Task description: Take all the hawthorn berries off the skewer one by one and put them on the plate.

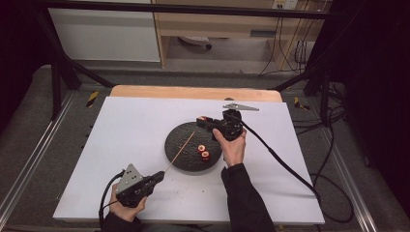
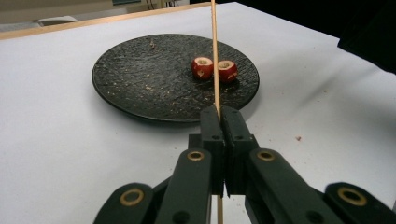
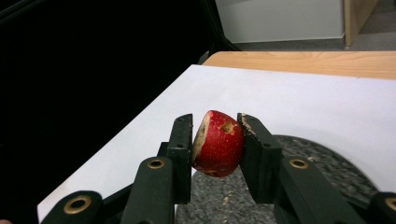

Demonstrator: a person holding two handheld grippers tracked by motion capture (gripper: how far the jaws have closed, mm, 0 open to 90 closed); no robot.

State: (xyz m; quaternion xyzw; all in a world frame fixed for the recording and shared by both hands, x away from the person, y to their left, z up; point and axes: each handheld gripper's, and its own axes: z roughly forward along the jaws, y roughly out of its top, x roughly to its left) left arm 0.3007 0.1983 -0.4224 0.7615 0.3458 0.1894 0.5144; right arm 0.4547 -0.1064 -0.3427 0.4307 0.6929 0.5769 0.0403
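Your left gripper [image 1: 157,177], low in the high view, pinches a wooden skewer [image 1: 180,152] whose long axis runs up and right over the black plate [image 1: 178,159]. Your right gripper [image 1: 207,122], clamped on a red fruit piece [image 3: 218,143], hangs just above the skewer's tip, nearer it than the two fruit pieces on the plate [image 1: 203,152].

Skewer [image 2: 215,56] running off the top edge in the left gripper view, far tip not showing; lower end passing behind the shut jaws of the left gripper [image 2: 219,114]. Plate [image 3: 327,163] partly hiding behind the right gripper [image 3: 215,140] and getting cut by the bottom and right edges. Underside of the clamped fruit piece [image 3: 218,144] lying out of sight. Markings on the two fruit pieces [image 1: 203,152] too small to read in the high view.
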